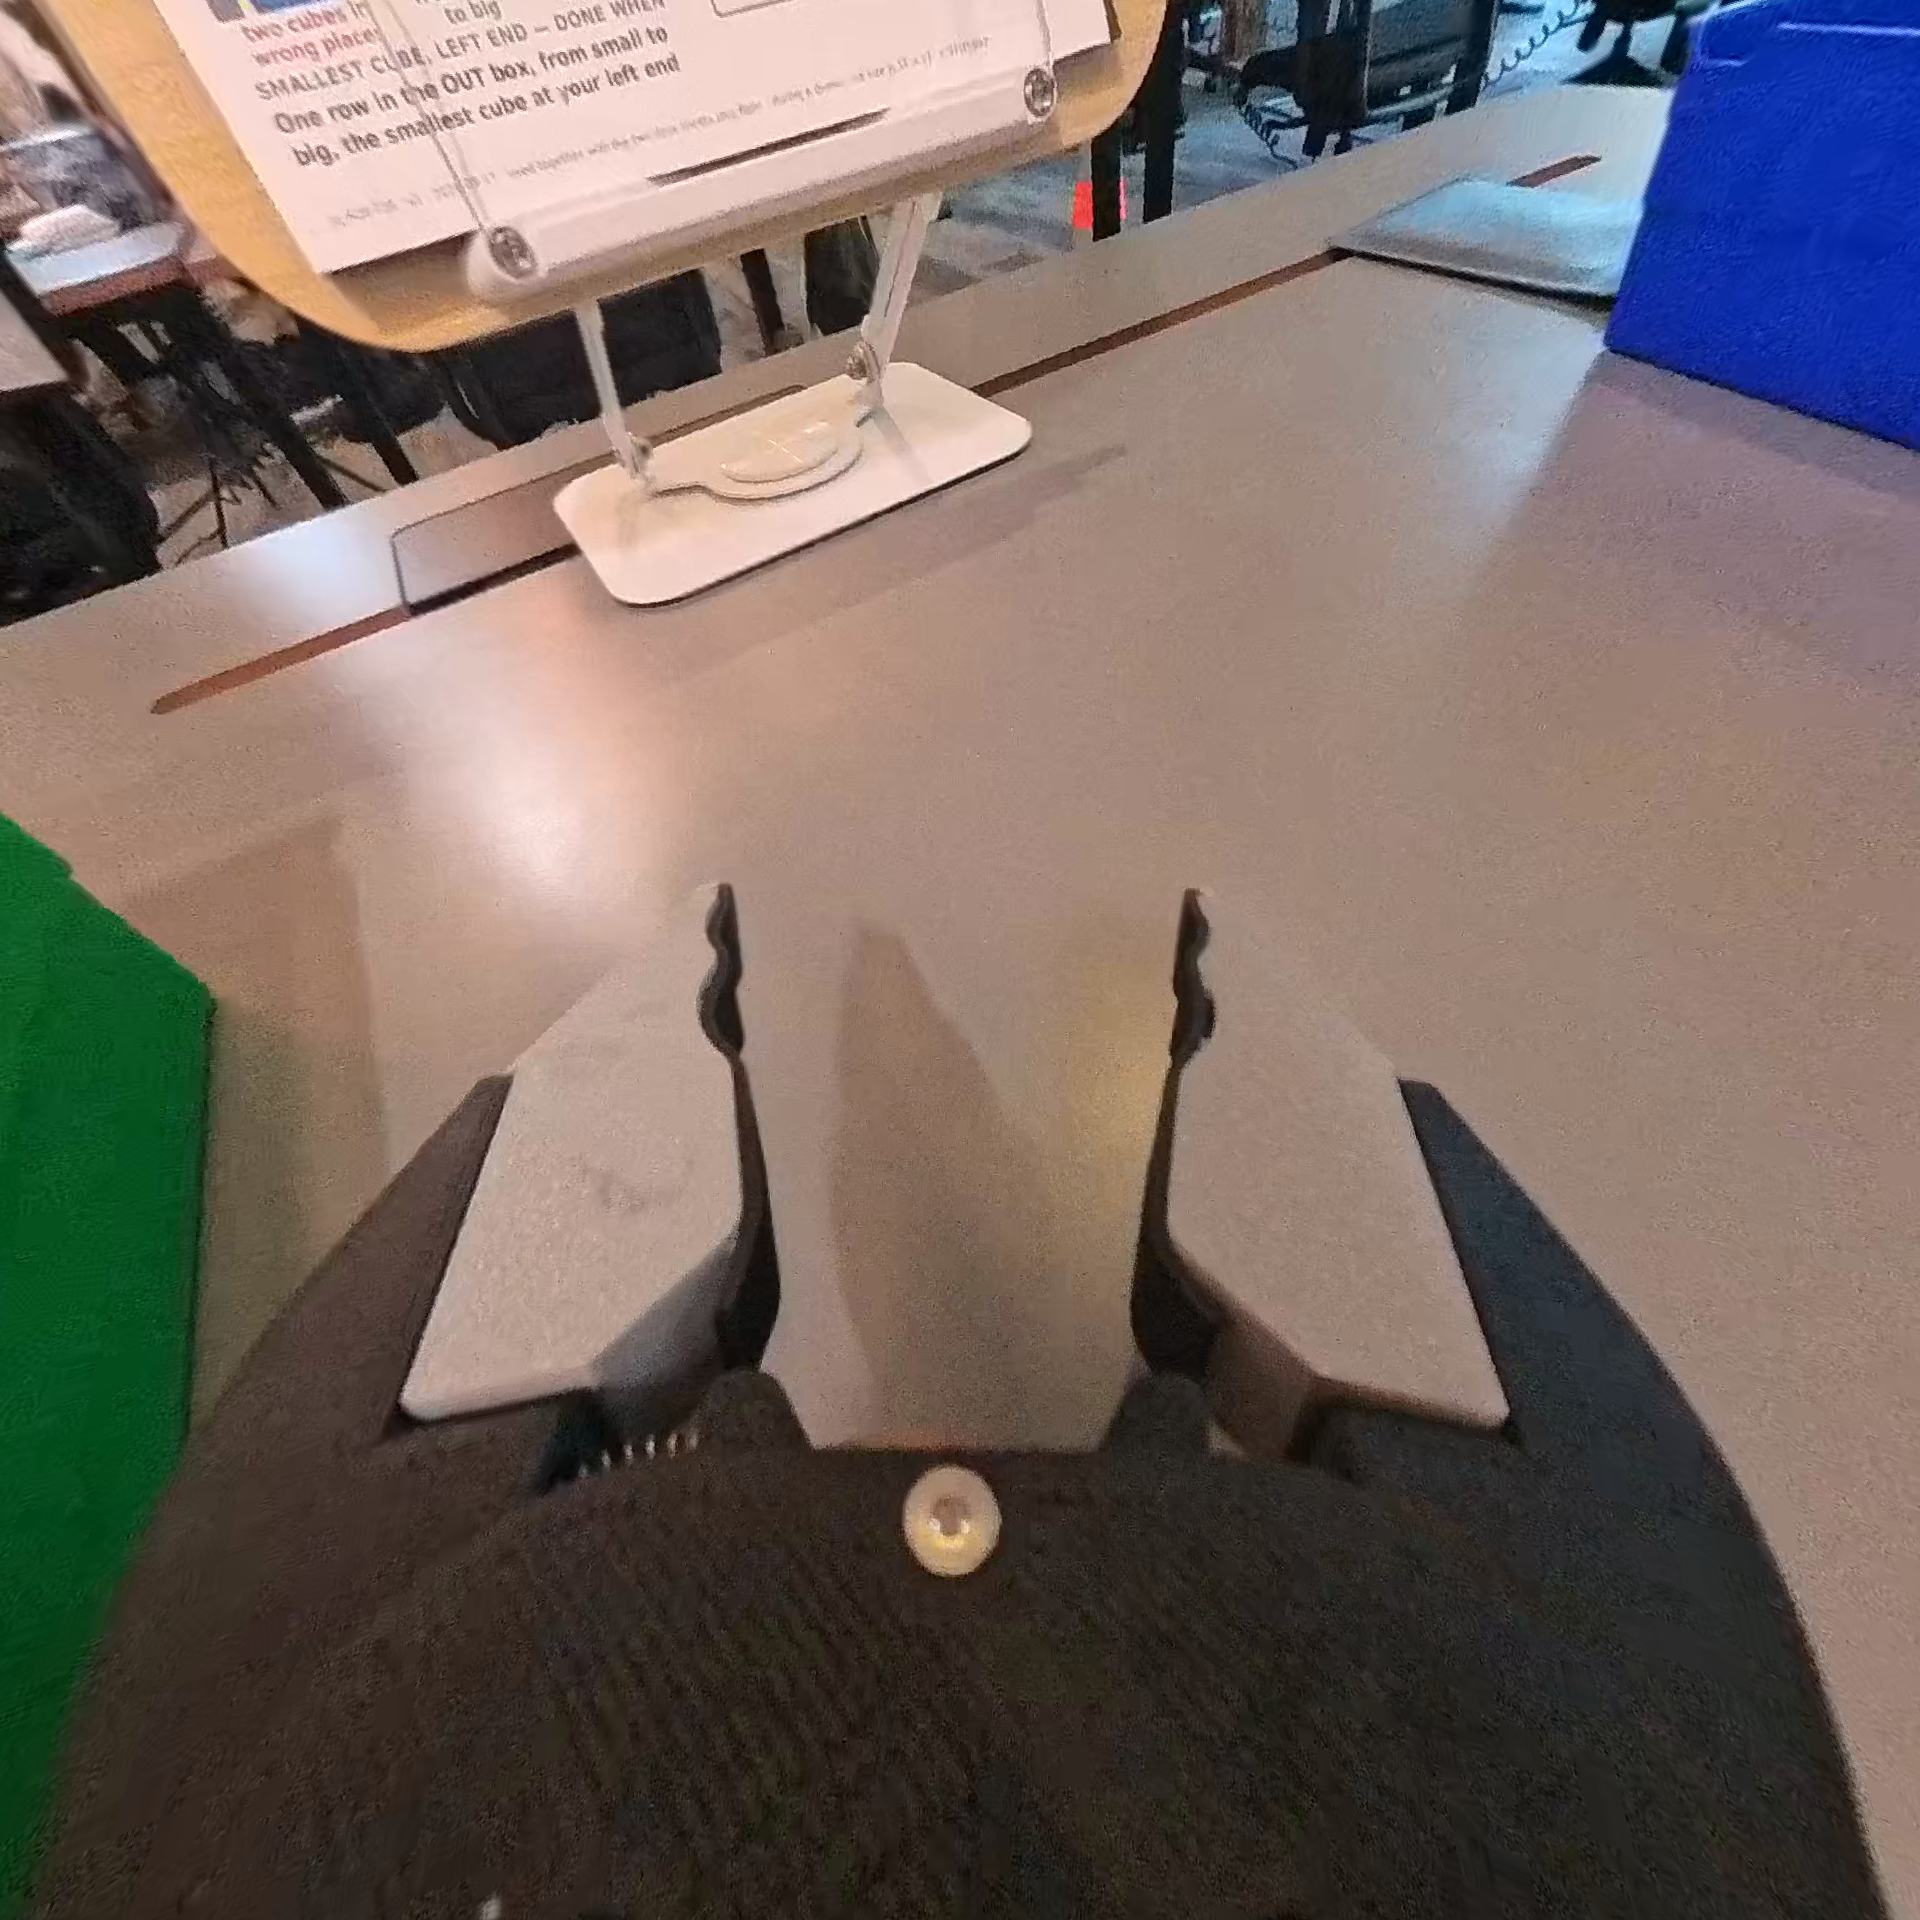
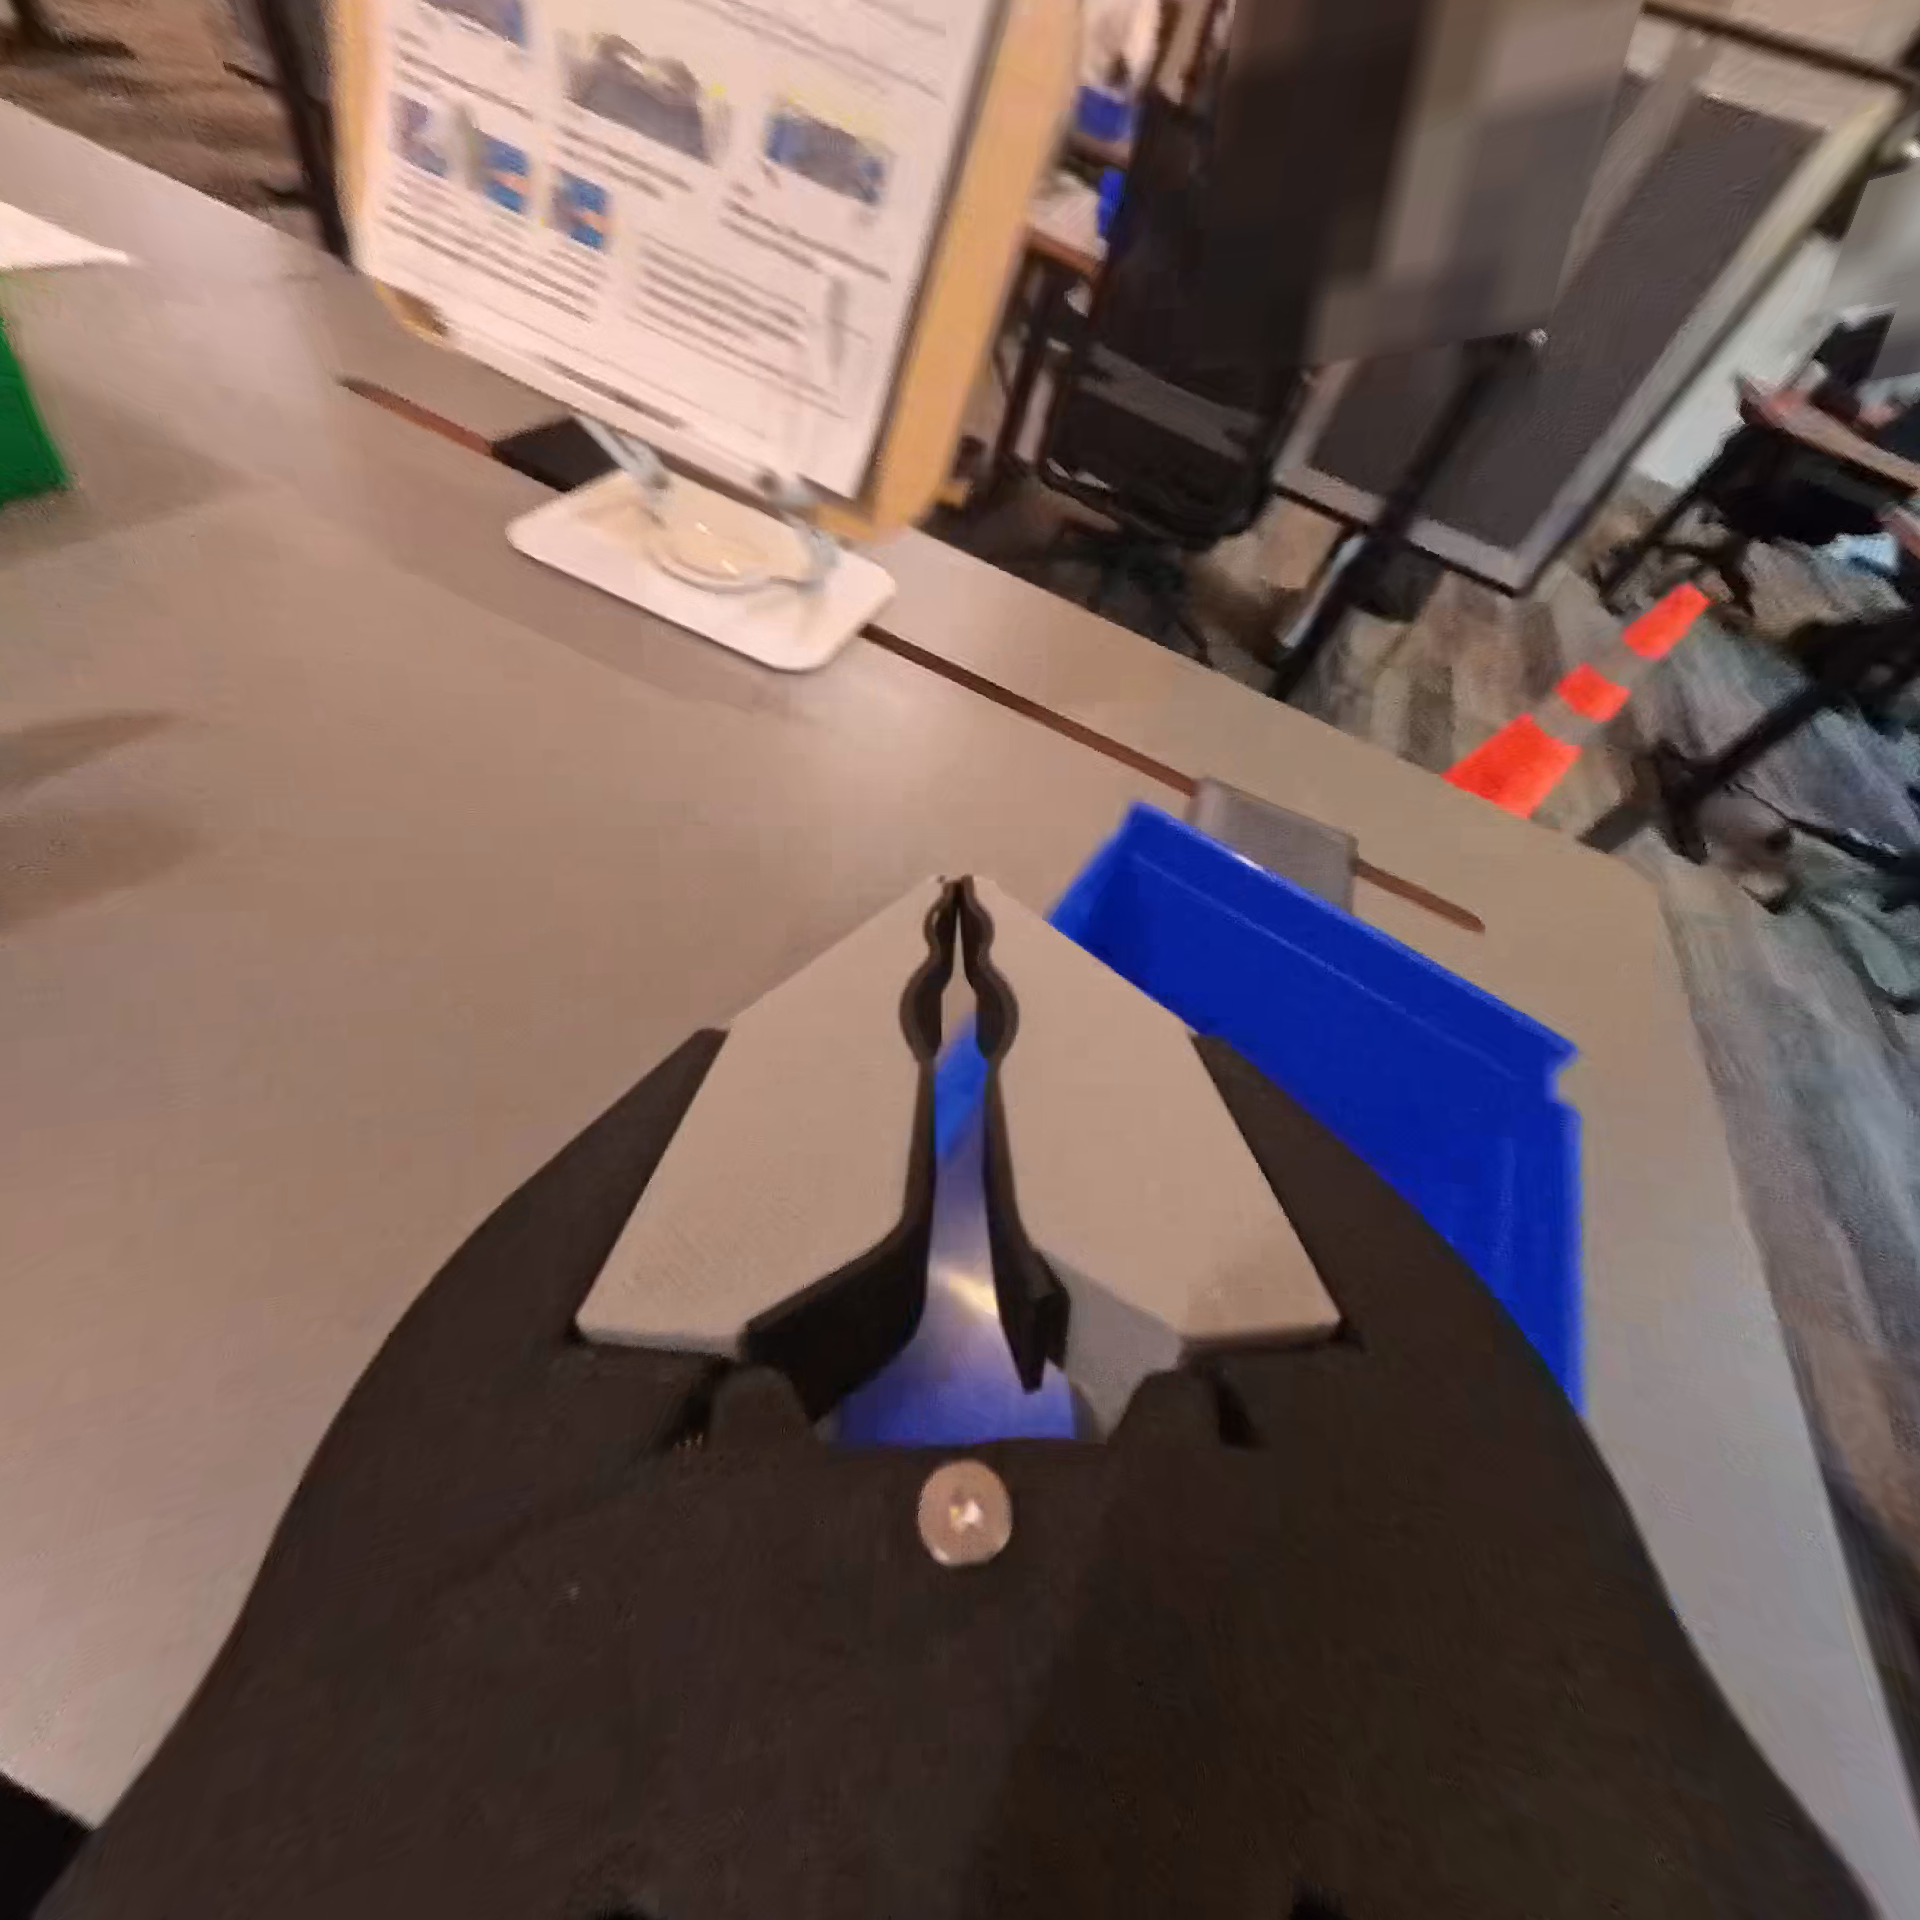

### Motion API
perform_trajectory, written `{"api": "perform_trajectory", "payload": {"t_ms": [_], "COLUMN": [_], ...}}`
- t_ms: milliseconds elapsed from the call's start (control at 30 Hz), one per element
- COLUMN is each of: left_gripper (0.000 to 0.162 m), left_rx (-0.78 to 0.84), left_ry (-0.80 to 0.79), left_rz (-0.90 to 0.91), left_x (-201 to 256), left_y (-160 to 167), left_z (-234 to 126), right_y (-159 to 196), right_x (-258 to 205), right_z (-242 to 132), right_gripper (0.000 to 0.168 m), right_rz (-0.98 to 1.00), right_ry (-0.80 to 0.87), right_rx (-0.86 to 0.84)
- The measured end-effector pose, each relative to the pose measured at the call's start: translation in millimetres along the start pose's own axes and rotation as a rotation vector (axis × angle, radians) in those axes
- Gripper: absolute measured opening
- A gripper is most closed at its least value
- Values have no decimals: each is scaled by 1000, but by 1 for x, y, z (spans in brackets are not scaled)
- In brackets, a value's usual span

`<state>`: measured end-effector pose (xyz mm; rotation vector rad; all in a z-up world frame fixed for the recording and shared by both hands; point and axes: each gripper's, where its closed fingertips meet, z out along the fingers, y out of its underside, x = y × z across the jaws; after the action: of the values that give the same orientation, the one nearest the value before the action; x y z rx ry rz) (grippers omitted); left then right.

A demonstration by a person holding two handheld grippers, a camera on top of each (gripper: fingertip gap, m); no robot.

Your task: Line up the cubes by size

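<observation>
A green bin [image 1: 94, 1299] stands at the far left of the grey counter [image 1: 1299, 727], well left of the white sign stand [image 1: 795, 488] that serves as the scene's centre mark; only its wall shows in the left wrist view, and a corner of it [image 2: 26, 416] in the right wrist view. The left gripper [image 1: 956, 914] hovers over bare counter in front of the stand, its two fingers spread wide with nothing between them. The stand's flat base sits on the counter's back strip, across a dark seam [image 1: 1143, 332], and carries a tilted wooden board with a printed sheet [image 1: 644, 94] that overhangs the counter. To the right of the stand, a blue bin [image 1: 1787, 229] rests near the counter's right end; in the right wrist view its rim [image 2: 1351, 977] lies directly under and beside the right gripper [image 2: 958, 883], whose fingertips are pressed together and hold nothing. The broad stretch of counter between the green bin and the blue bin, in front of the stand, is open. Past the counter's right edge [image 2: 1704, 1039], orange cones [image 2: 1558, 717] and dark furniture stand on the floor. No cubes show in either view; the blue bin's inside is mostly hidden by the right gripper.
</observation>
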<state>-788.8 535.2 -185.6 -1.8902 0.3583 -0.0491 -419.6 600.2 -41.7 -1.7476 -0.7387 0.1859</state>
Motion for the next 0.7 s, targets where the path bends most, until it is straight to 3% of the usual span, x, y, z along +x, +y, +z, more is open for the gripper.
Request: {"api": "perform_trajectory", "payload": {"t_ms": [133,333,500,700], "left_gripper": [82,82,81,81], "left_rx": [0,17,28,33], "left_ry": [12,30,29,27], "left_rz": [-28,-16,-2,29], "left_x": [-4,1,2,8], "left_y": [5,2,1,0], "left_z": [0,3,2,1], "right_y": [56,113,125,109], "right_x": [58,64,25,14], "right_z": [5,59,103,152], "right_gripper": [0,0,0,0], "right_rz": [133,210,233,176], "right_ry": [92,98,-108,-141], "right_rx": [-60,-221,-354,-381]}}
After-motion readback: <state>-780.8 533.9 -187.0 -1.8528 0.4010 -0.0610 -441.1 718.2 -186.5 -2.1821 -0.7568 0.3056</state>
